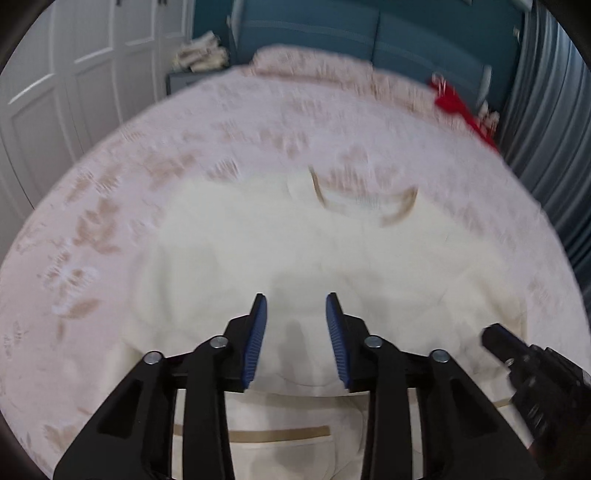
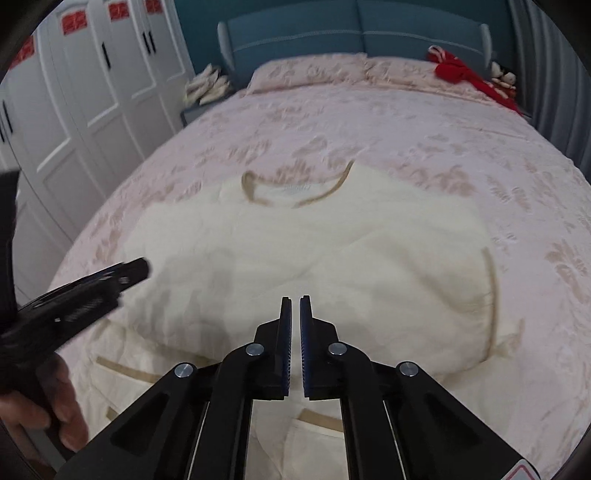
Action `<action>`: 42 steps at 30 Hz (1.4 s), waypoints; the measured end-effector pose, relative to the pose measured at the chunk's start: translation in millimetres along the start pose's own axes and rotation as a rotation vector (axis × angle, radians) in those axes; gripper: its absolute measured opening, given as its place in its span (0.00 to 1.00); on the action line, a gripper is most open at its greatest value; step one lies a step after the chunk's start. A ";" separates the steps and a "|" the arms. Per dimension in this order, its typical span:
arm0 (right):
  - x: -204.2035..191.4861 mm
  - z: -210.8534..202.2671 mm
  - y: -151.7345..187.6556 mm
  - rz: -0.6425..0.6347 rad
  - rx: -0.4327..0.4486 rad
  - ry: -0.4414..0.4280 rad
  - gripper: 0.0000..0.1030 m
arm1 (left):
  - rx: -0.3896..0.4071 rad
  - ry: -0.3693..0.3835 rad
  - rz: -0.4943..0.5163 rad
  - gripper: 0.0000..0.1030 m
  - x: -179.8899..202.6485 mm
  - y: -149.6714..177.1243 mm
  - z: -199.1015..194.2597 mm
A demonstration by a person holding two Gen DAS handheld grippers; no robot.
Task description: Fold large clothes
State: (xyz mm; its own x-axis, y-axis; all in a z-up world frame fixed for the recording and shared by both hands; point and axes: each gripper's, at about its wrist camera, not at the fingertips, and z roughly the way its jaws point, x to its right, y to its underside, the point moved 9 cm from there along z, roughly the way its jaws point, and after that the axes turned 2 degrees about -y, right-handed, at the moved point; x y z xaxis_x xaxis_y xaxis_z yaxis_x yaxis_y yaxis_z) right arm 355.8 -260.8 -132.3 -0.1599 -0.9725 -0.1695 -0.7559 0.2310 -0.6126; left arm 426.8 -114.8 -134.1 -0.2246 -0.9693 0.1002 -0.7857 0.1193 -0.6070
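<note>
- Left wrist view: left gripper (image 1: 296, 299) points down over a cream garment (image 1: 295, 251) spread on a bed with a pink floral cover (image 1: 110, 206). Jaws stand apart, blue pads facing each other, nothing between them; the fabric lies below the tips, contact cannot be judged.
- Same view: the garment's tan-edged neckline (image 1: 369, 206) lies ahead of the left gripper, slightly to its right. A tan-trimmed pocket band (image 1: 280, 434) shows beneath the gripper's linkage, on the near part of the garment.
- Same view: right gripper (image 1: 495, 338) enters at lower right, just beside the left one, its tip over the garment's near right portion. Picture blurred; its jaws look together.
- Same view: a red cloth item (image 1: 461, 107) lies far ahead to the right, near the blue headboard (image 1: 332, 33). White wardrobe doors (image 1: 74, 74) stand to the left.
- Right wrist view: the right gripper (image 2: 295, 299) has its jaws together, only a thin slit between the pads, nothing caught. It points down over the middle of the garment (image 2: 295, 240).
- Same view: the neckline (image 2: 295, 192) lies straight ahead; a tan-edged seam (image 2: 489, 295) runs down the garment to the gripper's right.
- Same view: the left gripper (image 2: 142, 269) reaches in from the left over the garment's left edge, held by a hand (image 2: 48, 410) at lower left. The red item (image 2: 465, 74) lies far ahead right, by the pillows (image 2: 314, 70).
</note>
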 end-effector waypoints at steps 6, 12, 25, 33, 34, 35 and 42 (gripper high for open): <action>14.0 40.8 43.4 -0.017 -0.091 0.057 0.00 | -0.068 -0.054 0.027 0.25 1.5 38.6 42.8; 16.7 51.4 54.7 -0.067 -0.069 0.077 0.00 | -0.001 -0.113 0.123 0.25 7.4 52.6 47.7; 20.3 64.8 58.0 -0.032 -0.034 0.051 0.00 | 0.057 -0.137 0.140 0.25 7.9 55.9 53.7; 23.4 61.5 50.2 0.009 -0.081 -0.002 0.00 | 0.038 -0.069 0.103 0.26 4.7 50.3 44.4; 24.0 56.5 48.5 0.014 -0.094 -0.012 0.00 | 0.027 -0.045 0.096 0.26 1.1 47.3 36.8; 26.0 49.1 46.8 0.032 -0.111 -0.020 0.00 | 0.025 -0.034 0.088 0.27 -5.9 42.9 25.3; 66.5 -13.4 9.1 0.097 -0.061 0.123 0.17 | 0.065 -0.102 -0.012 0.32 -90.9 -28.0 -22.6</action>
State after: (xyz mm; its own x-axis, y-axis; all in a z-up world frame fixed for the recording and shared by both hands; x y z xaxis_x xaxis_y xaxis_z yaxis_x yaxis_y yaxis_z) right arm 329.8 -323.9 -138.8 -0.3077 -0.9429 -0.1273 -0.7694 0.3253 -0.5497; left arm 456.2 -25.2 -108.4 -0.1529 -0.9878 0.0293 -0.7483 0.0963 -0.6563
